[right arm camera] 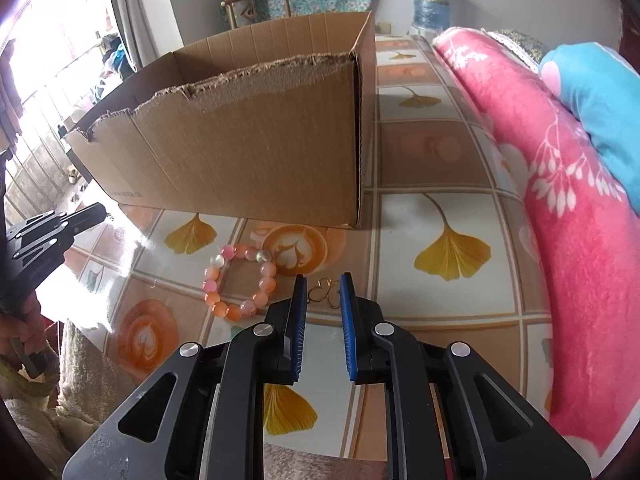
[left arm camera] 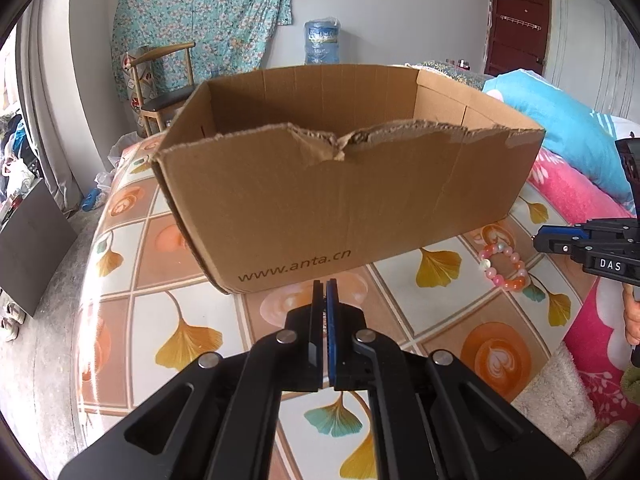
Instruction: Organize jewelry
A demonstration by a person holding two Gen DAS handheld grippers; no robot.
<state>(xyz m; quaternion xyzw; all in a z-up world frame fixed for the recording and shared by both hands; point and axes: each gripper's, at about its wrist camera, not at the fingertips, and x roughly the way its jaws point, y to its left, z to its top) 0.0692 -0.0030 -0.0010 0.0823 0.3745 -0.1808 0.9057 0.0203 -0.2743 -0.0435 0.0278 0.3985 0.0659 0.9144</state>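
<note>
My left gripper is shut, with nothing visible between its blue pads, and hovers just before the front wall of an open cardboard box. It also shows at the left edge of the right wrist view, left gripper. A bracelet of pink and orange beads lies on the patterned tablecloth near the box's right corner, bracelet. My right gripper stands slightly open above a small gold wire piece seen in the gap between its fingers, untouched. The right gripper enters from the right.
The box has torn top edges and its inside floor is hidden. A rolled pink blanket and a blue pillow line the right side. A person's hand holds the left tool. The table's left edge drops to the floor.
</note>
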